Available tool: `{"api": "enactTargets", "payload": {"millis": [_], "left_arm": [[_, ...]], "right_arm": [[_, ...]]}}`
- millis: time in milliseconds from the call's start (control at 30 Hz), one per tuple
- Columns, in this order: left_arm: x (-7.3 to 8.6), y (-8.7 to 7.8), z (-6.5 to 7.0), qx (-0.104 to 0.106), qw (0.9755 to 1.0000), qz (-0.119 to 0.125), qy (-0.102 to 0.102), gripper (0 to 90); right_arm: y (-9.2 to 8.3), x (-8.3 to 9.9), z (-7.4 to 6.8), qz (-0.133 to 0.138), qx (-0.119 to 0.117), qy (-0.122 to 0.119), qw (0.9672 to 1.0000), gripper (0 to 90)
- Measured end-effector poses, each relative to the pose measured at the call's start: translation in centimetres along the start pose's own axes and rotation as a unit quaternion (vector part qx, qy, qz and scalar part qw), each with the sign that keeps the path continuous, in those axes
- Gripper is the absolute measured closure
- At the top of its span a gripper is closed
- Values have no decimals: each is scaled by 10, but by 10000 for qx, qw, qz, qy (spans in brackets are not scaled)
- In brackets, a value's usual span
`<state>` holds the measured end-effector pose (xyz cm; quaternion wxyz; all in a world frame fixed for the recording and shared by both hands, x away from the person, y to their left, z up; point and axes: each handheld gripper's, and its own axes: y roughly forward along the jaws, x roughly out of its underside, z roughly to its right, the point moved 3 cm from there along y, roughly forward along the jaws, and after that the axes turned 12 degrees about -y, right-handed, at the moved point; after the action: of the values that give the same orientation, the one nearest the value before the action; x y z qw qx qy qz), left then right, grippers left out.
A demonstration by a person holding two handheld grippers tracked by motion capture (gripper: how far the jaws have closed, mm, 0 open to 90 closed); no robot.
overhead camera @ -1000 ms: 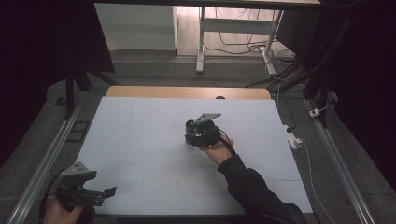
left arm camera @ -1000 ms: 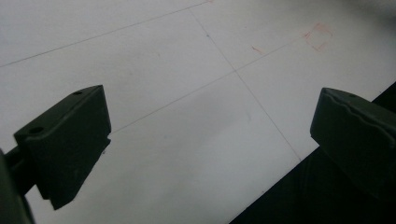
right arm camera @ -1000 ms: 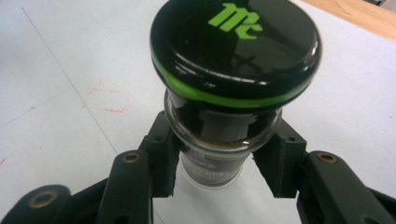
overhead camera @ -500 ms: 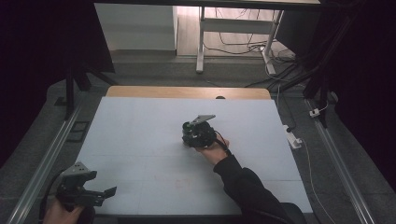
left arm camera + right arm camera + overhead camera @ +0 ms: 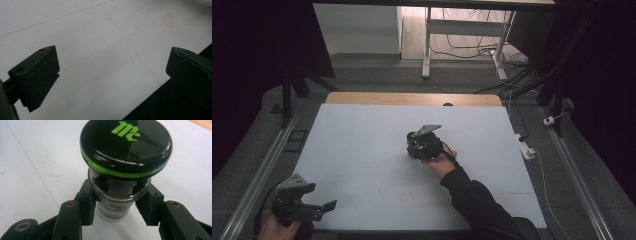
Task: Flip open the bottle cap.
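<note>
A glass jar (image 5: 117,186) with a glossy black lid (image 5: 126,142), a green ring and a green logo stands upright between my right gripper's jaws. My right gripper (image 5: 117,210) is shut on the jar just under the lid, one pad on each side. In the high view that gripper (image 5: 424,145) sits near the middle of the white table (image 5: 362,130), and the hand and gripper body hide most of the jar. My left gripper (image 5: 321,196) hangs open at the table's front left corner, with only bare tabletop between its jaws (image 5: 112,75).
Faint red pen marks (image 5: 53,168) and thin lines cross the white tabletop. A wooden strip (image 5: 412,98) runs along the table's far edge. Metal rails (image 5: 259,167) flank both sides, and a white power strip (image 5: 527,150) lies off the right edge.
My right gripper has drifted a little to the left with the jar in it. The left gripper has stayed in place.
</note>
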<state>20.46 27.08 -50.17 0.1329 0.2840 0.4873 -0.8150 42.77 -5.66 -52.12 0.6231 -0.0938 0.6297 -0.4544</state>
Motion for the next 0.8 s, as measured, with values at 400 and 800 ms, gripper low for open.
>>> {"api": "enactTargets", "payload": {"millis": [400, 800], "left_arm": [[-4, -3, 6, -26, 9998, 181, 126, 1], [-14, 2, 10, 135, 9972, 369, 630, 0]], "right_arm": [[0, 2, 0, 77, -23, 28, 10000, 530], [0, 2, 1, 83, -34, 66, 9999, 530]]}}
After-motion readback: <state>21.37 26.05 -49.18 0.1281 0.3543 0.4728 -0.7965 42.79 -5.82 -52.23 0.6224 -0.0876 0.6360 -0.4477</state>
